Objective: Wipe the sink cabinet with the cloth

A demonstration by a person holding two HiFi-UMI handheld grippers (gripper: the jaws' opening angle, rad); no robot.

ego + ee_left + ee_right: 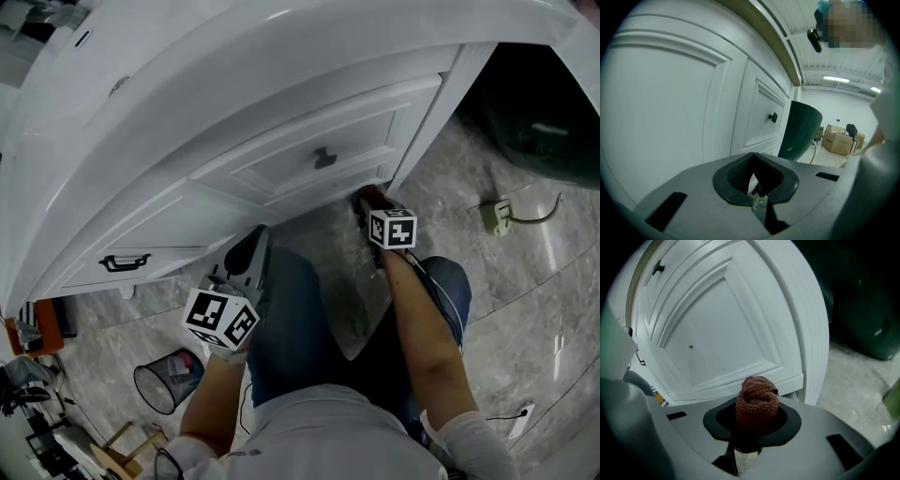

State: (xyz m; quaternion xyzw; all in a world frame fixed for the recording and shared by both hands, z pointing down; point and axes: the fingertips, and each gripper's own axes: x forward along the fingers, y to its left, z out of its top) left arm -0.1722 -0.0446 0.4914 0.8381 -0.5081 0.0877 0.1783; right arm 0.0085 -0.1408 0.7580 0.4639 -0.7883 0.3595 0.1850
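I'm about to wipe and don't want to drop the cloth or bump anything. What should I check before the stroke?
1. Cloth held: ok. The brown knitted cloth is bunched between the jaws of the right hand-held gripper.
2. Cloth touching the white panelled cabinet door: cannot tell. It sits near the door's lower edge, but contact is not visible.
3. Left hand-held gripper out of the way: ok. It is empty, jaws together, off the door.
4. Door shut: ok. It looks flush with its frame.

blue jeans (292, 323), white shirt (328, 433) lower centre, grey left hand-held gripper (251, 246), right hand-held gripper (368, 200), both with black-and-white marker cubes (220, 319)
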